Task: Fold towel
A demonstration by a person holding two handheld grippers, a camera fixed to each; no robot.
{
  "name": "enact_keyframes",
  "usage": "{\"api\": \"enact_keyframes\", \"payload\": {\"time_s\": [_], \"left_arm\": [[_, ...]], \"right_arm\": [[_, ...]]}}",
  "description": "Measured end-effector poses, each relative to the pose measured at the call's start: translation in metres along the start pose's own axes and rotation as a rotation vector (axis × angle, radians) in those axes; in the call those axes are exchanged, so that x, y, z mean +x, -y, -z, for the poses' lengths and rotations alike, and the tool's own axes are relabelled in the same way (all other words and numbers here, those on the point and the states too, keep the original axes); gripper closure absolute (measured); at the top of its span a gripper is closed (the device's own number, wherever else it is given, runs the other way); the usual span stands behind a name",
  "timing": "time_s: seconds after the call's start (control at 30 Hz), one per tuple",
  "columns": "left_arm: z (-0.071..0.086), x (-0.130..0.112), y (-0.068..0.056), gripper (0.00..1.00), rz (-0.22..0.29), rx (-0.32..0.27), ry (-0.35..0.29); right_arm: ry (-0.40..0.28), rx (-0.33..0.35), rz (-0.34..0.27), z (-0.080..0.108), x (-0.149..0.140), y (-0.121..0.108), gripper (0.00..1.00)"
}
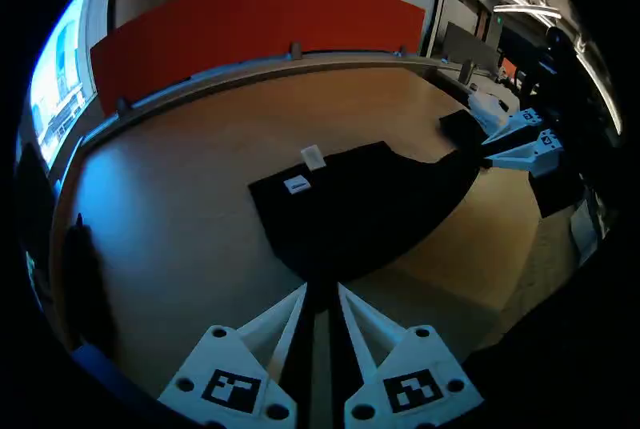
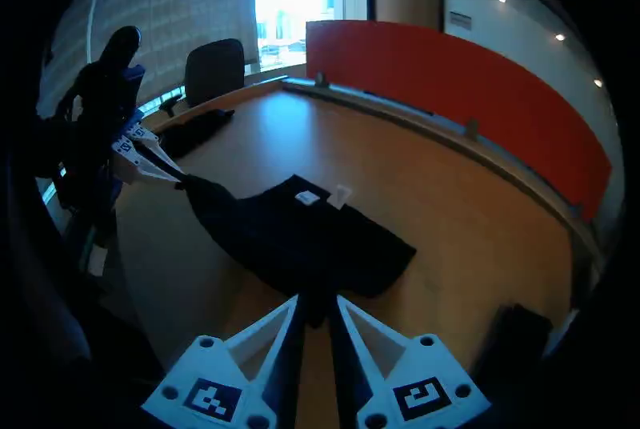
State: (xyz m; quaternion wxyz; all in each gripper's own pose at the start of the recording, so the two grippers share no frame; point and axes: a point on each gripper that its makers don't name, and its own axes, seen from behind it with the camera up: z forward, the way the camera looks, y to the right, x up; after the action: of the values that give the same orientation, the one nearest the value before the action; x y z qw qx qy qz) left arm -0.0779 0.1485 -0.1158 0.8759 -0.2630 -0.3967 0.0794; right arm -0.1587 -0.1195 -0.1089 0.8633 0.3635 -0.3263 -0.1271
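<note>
— How are the grippers held?
— Both sit low over the wooden table (image 1: 176,189), each at one end of the dark towel (image 1: 360,205). The left gripper (image 1: 322,301) has its fingers almost closed, pinching a corner. The right gripper (image 2: 318,305) seems to pinch another corner, though the light is dim.
— And the towel?
— Spread on the table, with its long axis running from one gripper to the other.

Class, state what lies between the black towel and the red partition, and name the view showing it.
Bare wooden tabletop, then a grey rail under the partition; beyond the towel in both gripper views.
</note>
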Motion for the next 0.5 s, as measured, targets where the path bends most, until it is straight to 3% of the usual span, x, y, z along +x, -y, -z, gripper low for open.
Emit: {"api": "enact_keyframes", "payload": {"time_s": [0.5], "left_arm": [[0.015,0.001,-0.004,0.89,0.011,-0.013,0.002]], "right_arm": [[0.009,0.015,0.017,0.011,0.004,0.007,0.81]]}}
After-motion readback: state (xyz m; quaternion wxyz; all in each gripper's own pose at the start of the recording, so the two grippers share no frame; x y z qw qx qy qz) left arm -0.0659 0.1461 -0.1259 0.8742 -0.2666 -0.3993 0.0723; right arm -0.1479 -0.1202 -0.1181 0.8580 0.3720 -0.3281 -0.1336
